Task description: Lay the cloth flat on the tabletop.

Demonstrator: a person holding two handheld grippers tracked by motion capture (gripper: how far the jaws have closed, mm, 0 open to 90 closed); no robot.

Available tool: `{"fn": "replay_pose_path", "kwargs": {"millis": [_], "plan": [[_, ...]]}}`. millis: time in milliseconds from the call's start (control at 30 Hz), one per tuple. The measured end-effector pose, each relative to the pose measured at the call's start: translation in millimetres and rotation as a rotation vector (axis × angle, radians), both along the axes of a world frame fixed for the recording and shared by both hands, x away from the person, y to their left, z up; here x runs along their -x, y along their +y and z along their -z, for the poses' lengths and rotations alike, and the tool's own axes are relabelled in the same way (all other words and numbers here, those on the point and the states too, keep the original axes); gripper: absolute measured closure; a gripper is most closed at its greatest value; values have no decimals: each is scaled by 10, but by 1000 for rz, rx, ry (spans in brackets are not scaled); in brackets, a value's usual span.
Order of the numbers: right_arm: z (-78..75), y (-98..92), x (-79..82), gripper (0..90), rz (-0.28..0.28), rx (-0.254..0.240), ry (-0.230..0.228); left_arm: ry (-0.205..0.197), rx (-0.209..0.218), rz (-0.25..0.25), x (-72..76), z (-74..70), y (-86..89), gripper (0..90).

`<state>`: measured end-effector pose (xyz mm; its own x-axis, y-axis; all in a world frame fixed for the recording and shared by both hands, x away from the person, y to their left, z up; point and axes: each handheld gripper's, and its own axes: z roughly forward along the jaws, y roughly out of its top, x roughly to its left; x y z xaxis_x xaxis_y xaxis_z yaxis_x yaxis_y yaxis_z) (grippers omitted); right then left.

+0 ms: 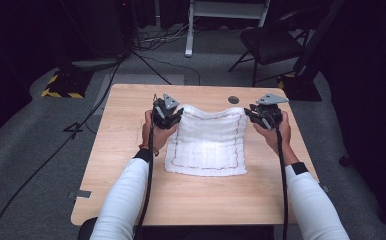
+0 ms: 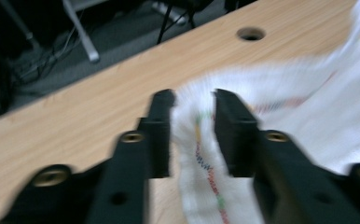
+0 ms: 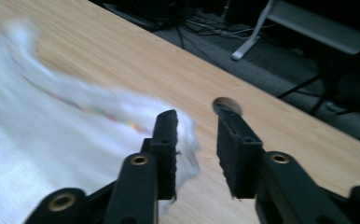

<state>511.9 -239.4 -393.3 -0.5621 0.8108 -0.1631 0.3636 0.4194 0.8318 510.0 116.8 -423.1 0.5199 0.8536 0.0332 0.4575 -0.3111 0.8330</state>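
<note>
Two tools are at the far corners of one white cloth, and that is the whole contest right now. Start with the big piece: the wooden tabletop (image 1: pixel 131 195) carries the cloth (image 1: pixel 208 145), a white towel with a thin multicoloured stitched border, lying flat in the middle with its near edge straight and its far edge sagging inward between two raised corners.

At the cloth's far left corner sits the left tool (image 1: pixel 173 117). From the left gripper view the left tool (image 2: pixel 194 100) has its jaws parted, and the corner of the cloth (image 2: pixel 201 154) runs up between them, the stitched line plain to see, but the pads stand off the fabric on both sides. So it is loose, not clamped.

At the cloth's far right corner is the right tool (image 1: pixel 255 114). In the right gripper view the right tool (image 3: pixel 194 119) is likewise parted; the cloth corner (image 3: pixel 122 116) lies against the outside and under the left jaw, with bare wood in the gap. Nothing is held there either. Just beyond the cloth's far edge is the small round cable hole (image 1: pixel 233 99) in the tabletop.

My read: this is the let-go stage of spreading the cloth flat, or possibly the moment before a fresh pinch for a fold; the blur leaves that unsettled. If a fold is next, both tools need to come down square over their corners, close together, and lift evenly so the far edge travels toward the near edge without skewing.
</note>
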Motion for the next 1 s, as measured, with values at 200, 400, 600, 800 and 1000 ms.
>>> {"fn": "replay_pose_path", "kwargs": {"millis": [200,400,600,800,1000], "plan": [[166,-52,237,551,-113,3,52,70,-150,139,213,115,122,333],[452,-125,689,514,-273,43,131,133,-188,288,641,290,222,306],[742,-94,953,443,-306,148,199,191,-226,336,881,492,238,305],[925,-109,1055,423,-294,190,223,265,-238,364,886,630,215,323],[940,-248,1110,425,-260,158,239,274,-200,367,908,655,195,322]]}}
